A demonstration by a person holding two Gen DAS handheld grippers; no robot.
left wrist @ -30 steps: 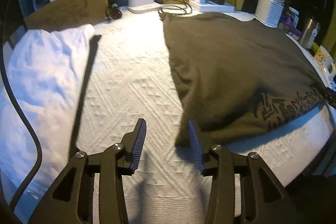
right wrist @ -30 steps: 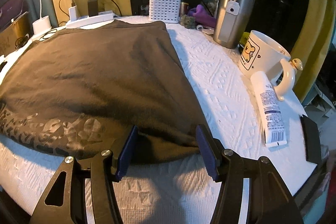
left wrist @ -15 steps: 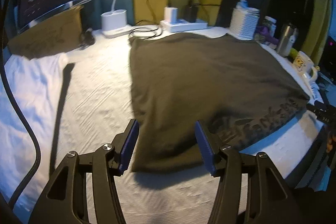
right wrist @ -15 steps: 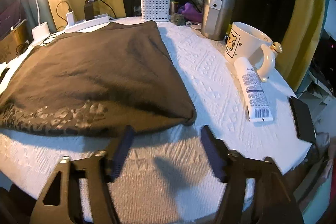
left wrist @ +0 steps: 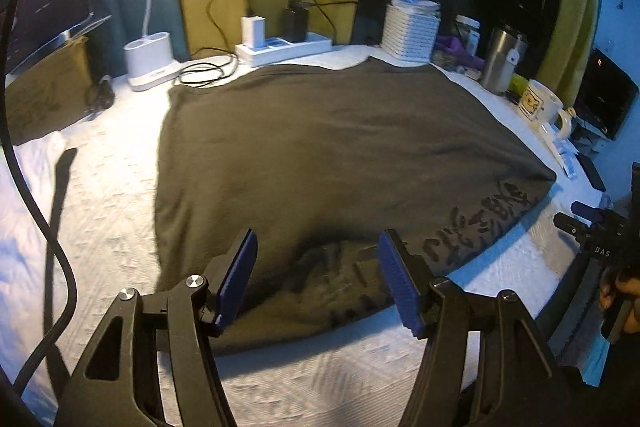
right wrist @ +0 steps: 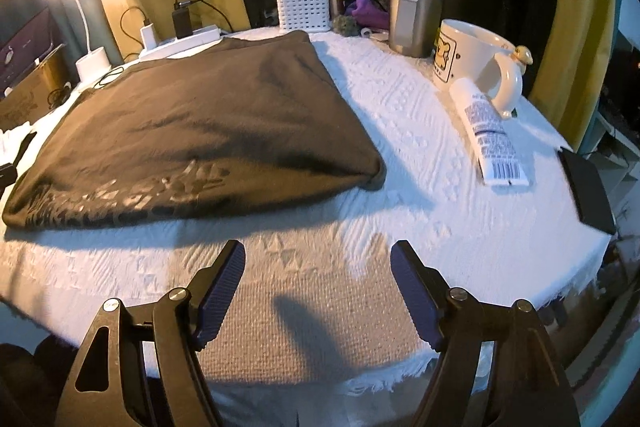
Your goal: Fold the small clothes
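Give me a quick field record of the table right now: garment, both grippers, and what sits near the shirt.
garment: dark shirt, lying flat on the white tablecloth, print along its near edge
left gripper: open, empty, above the shirt's near edge
right gripper: open, empty, over bare cloth, apart from the shirt
right of shirt: tube, mug, steel tumbler
behind shirt: white basket, power strip

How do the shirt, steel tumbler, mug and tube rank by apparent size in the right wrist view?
1. Dark shirt, by far.
2. Steel tumbler and mug: look alike, and the mug sits nearer, so no ranking.
3. White tube, slimmest.
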